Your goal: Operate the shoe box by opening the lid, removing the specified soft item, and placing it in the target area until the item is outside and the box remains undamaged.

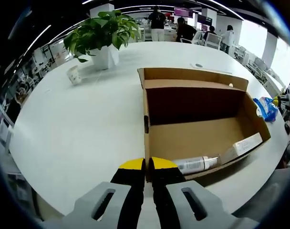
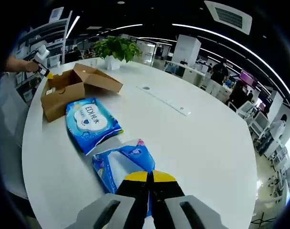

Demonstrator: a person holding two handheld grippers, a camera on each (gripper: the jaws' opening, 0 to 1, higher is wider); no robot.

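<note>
**On the counter: box open, two soft packs out**

Across the round white counter (image 1: pixel 78 129), smooth and slightly glossy, the shoe box (image 1: pixel 197 133) of plain brown corrugated card sits with its lid (image 1: pixel 190 76) folded back. Left tongs (image 1: pixel 148 164), yellow-tipped over black, are clamped together on the near cardboard wall. Inside the box the left gripper view shows a white pump bottle (image 1: pixel 197 164) lying on its side and a flat white carton (image 1: pixel 243 144) against the wall. A leafy potted plant (image 1: pixel 103 36) in a white pot stands beyond.

Right gripper view: right tongs (image 2: pixel 150 176) are closed on the edge of a crinkled blue plastic pack (image 2: pixel 123 164). Just beside it lies a second blue wipes pack (image 2: pixel 91 121), soft and pillow-shaped, with a white label. Both packs rest on the counter outside the box. A long flat white strip (image 2: pixel 164 100) lies mid-counter.
</note>
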